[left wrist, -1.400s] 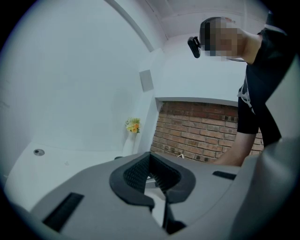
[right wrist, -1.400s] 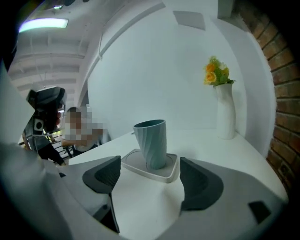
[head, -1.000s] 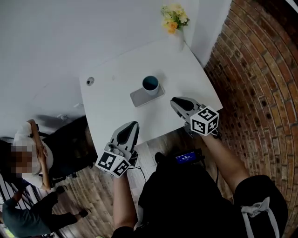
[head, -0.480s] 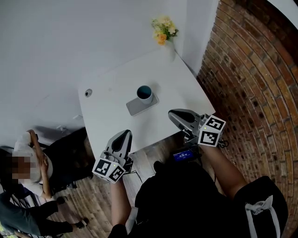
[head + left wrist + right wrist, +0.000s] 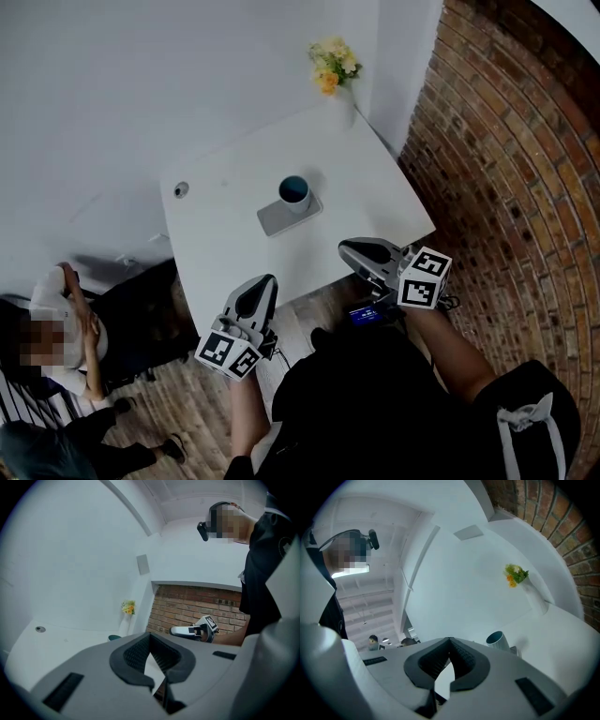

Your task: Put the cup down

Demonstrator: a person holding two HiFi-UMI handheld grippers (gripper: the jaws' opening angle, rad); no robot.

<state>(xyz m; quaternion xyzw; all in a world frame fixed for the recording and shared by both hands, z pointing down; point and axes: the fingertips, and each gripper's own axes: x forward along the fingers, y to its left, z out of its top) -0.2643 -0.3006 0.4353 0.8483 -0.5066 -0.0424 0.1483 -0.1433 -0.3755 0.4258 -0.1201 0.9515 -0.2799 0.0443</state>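
Note:
A teal cup (image 5: pixel 294 191) stands upright on a flat grey tray (image 5: pixel 274 218) in the middle of the white table (image 5: pixel 375 178). Neither gripper touches it. My right gripper (image 5: pixel 346 248) hovers by the table's near edge, well short of the cup, shut with nothing between its jaws. My left gripper (image 5: pixel 267 280) hangs off the table's near-left edge, jaws together and empty. In the right gripper view the cup (image 5: pixel 496 639) shows beyond the closed jaw tips (image 5: pixel 450 641). The left gripper view catches only the cup's rim (image 5: pixel 114 637) over its own jaws (image 5: pixel 150 635), and the right gripper (image 5: pixel 193 630) beyond.
A vase of yellow flowers (image 5: pixel 334 64) stands at the table's far corner against the white wall. A brick wall (image 5: pixel 506 150) runs along the right. A small round fitting (image 5: pixel 181 189) sits at the table's left corner. A seated person (image 5: pixel 56 319) is at the lower left, on wooden floor.
Both grippers have drawn back from the table toward the person's body. The right gripper now sits farther from the cup. The cup has stayed on the tray.

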